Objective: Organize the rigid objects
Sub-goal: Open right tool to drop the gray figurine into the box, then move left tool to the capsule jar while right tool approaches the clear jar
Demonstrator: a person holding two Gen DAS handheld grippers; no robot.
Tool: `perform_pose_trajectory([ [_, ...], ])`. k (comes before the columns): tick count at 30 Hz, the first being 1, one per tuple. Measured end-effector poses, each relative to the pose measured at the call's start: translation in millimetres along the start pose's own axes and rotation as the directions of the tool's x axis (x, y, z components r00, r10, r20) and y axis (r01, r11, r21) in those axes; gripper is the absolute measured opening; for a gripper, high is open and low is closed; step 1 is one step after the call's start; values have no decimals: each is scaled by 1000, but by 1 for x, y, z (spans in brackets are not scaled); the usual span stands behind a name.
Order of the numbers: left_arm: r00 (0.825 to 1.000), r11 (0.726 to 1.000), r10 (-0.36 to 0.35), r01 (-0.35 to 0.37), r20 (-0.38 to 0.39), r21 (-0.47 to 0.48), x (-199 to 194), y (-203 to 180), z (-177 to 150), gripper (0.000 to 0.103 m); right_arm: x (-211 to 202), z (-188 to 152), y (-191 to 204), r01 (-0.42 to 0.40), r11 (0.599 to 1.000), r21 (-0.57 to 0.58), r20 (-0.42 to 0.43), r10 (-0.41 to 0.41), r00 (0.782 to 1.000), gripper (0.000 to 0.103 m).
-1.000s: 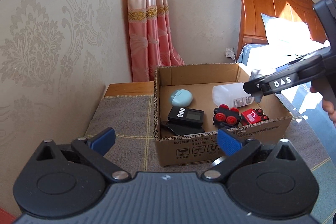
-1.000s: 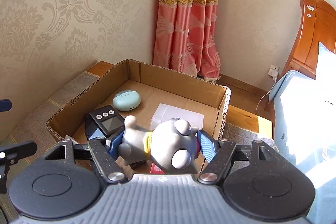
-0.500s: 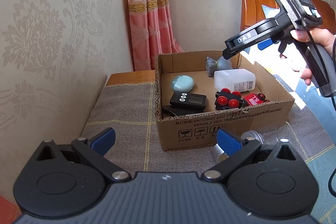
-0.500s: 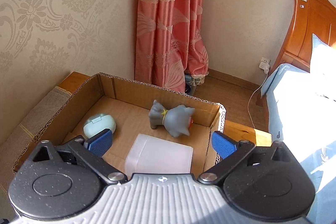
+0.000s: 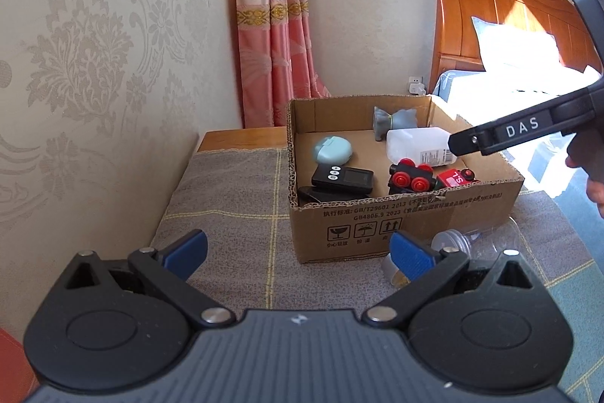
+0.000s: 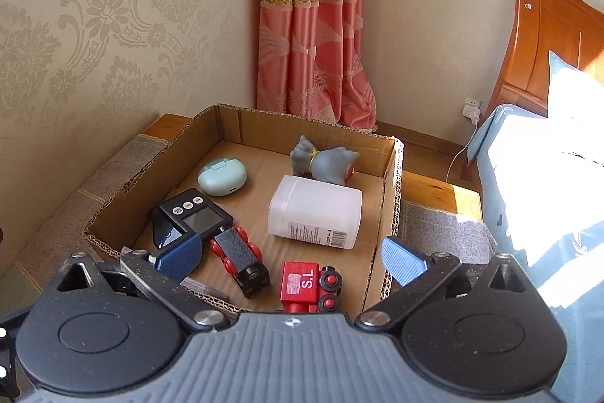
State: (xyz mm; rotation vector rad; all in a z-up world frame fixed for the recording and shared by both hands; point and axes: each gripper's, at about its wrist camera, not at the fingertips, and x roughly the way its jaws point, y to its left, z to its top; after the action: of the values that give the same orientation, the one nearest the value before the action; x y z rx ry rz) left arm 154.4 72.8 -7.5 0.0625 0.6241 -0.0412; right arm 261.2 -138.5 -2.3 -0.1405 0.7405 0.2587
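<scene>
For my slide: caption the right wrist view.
Open right gripper above a cardboard box holding toys, bottle and timer.

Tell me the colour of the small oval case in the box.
Pale mint green; the oval case shows best in the right wrist view.

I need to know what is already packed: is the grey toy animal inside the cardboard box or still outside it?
Inside. The grey toy animal lies on its side on the floor of the cardboard box, near the far wall, behind the white plastic bottle.
</scene>
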Motion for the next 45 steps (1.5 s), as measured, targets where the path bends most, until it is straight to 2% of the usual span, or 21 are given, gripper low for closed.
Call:
perform_pose_trajectory([
  [5,1000,1000,-6,6,-13,1,-2,2,-5,102,-13,-37,11,17,998,52,-5,-17,1000,103],
  [8,1000,1000,0,1,-25,14,-2,0,-8,102,-9,-59,22,48,998,50,-27,-47,999,103],
  [13,999,999,-22,23,-37,22,-6,-3,-10,102,6,-75,31,72,996,60,-58,-68,996,103],
  [20,999,999,-20,23,-50,46,-11,-10,-10,102,20,-92,22,77,993,93,-113,-67,991,103],
  [24,997,997,-39,43,-63,64,-11,-18,-11,102,20,-105,8,116,987,108,-131,-102,986,103],
  [30,992,991,-59,72,-115,116,-1,-39,-16,102,24,-126,-5,129,986,105,-187,-108,976,103],
  [38,973,964,-112,156,-203,217,15,-66,-30,102,19,-135,-14,86,992,93,-143,-72,987,103],
  [42,965,959,-85,147,-247,243,30,-69,-38,102,16,-138,-16,79,993,88,-126,-68,990,103],
  [45,965,955,-73,141,-253,261,39,-70,-38,102,15,-140,-17,72,994,83,-120,-61,991,103],
])
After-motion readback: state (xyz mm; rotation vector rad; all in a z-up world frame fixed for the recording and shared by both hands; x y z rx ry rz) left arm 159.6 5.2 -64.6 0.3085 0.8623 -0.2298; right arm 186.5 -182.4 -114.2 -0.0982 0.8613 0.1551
